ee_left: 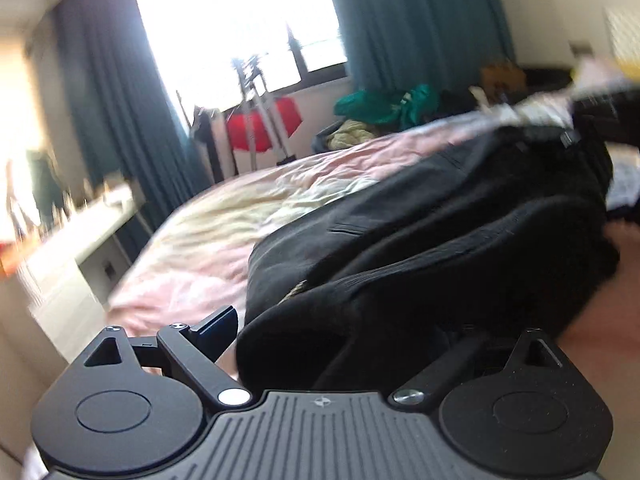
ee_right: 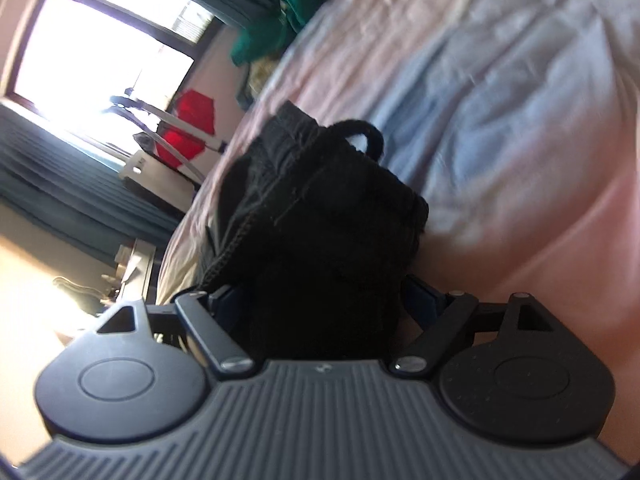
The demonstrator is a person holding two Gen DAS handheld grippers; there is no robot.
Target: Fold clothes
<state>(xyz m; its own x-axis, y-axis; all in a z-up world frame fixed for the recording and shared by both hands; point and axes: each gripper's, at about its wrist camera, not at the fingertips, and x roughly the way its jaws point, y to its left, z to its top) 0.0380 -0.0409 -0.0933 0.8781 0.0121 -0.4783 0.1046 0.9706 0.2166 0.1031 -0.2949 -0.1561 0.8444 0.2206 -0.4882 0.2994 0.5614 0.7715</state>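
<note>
A black garment (ee_left: pixel 432 232) lies bunched on a pink and cream bed cover (ee_left: pixel 224 236). In the left wrist view its thick folded hem fills the space between my left gripper's (ee_left: pixel 344 340) fingers, and the fingers stand wide around it; the right finger is hidden by cloth. In the right wrist view the same black garment (ee_right: pixel 320 220) sits between my right gripper's (ee_right: pixel 324 304) blue-padded fingers, which press on its bunched end. The right wrist view is rolled sideways.
The bed cover (ee_right: pixel 500 100) spreads right of the garment. A window with teal curtains (ee_left: pixel 400 28), a drying rack with red cloth (ee_left: pixel 264 124), a pile of green clothes (ee_left: pixel 384 108) and a white bedside unit (ee_left: pixel 92 232) stand beyond the bed.
</note>
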